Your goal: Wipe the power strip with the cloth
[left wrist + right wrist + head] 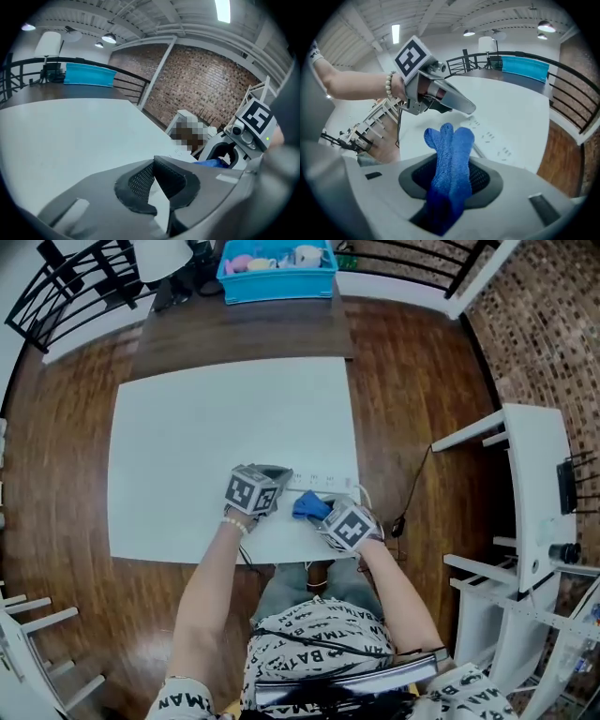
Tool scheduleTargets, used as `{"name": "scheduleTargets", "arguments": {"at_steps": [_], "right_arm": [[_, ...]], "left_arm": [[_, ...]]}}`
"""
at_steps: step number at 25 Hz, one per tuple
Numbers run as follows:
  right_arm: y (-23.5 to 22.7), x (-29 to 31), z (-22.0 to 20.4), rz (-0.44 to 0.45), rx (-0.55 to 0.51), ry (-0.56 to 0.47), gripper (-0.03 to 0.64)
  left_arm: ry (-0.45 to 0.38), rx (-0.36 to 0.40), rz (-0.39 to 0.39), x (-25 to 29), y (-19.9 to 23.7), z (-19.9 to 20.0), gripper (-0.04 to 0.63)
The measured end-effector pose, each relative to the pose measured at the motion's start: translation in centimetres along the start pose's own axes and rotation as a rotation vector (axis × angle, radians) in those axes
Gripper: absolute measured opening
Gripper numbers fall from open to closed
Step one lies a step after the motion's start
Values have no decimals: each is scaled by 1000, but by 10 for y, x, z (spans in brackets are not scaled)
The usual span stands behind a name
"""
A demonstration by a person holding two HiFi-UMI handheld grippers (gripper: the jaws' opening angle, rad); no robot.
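The right hand-held gripper (451,176) is clenching a blue cloth (449,154), which is standing up from between its jaws in a bunched fold. Just ahead of that hand-held gripper, the white power strip (490,137) is lying flat on the white worktop (206,437) with its sockets facing up. The cloth's free end is hanging just over the strip's near edge; whether it is touching cannot be told.

The left hand-held gripper (277,474) is sitting just to the left of the right one, pointing at the strip's left end. Its jaws are meeting tip to tip, with only a white wedge showing behind the tips and nothing clearly pinched.

Far ahead of both, a blue bin (277,276) is standing beyond the worktop.
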State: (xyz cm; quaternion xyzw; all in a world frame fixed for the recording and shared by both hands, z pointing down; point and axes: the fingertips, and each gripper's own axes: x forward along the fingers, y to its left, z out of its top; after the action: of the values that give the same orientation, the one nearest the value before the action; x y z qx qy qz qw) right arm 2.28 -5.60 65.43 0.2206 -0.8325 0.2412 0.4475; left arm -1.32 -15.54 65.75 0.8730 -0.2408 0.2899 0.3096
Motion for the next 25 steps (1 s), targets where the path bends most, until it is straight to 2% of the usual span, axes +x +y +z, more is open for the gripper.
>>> {"name": "scheduleTargets", "arguments": {"at_steps": [2,4,8,13,19,25], "right_arm": [[6,16,14,-6,21,1,155],[8,30,18,-7,40,17,155],[-4,44,16,-48,77,45,155],[-8,33,4,-29,169,14,155],[-36,-6,-45,-104,217,64,156],[-79,-46,-102,-175,315,77,156]], "left_arm": [[41,56,-37,4,-2,0,-5],[47,74,-41,6,1,2,-5],[-36,-11,-12,-9,15,15,-5],[-53,-17,4,-18,14,12,-5],[-78,-21,-13,-21,-2,8,-5],[-99,-64,-17,-20,-19,1,-5]]}}
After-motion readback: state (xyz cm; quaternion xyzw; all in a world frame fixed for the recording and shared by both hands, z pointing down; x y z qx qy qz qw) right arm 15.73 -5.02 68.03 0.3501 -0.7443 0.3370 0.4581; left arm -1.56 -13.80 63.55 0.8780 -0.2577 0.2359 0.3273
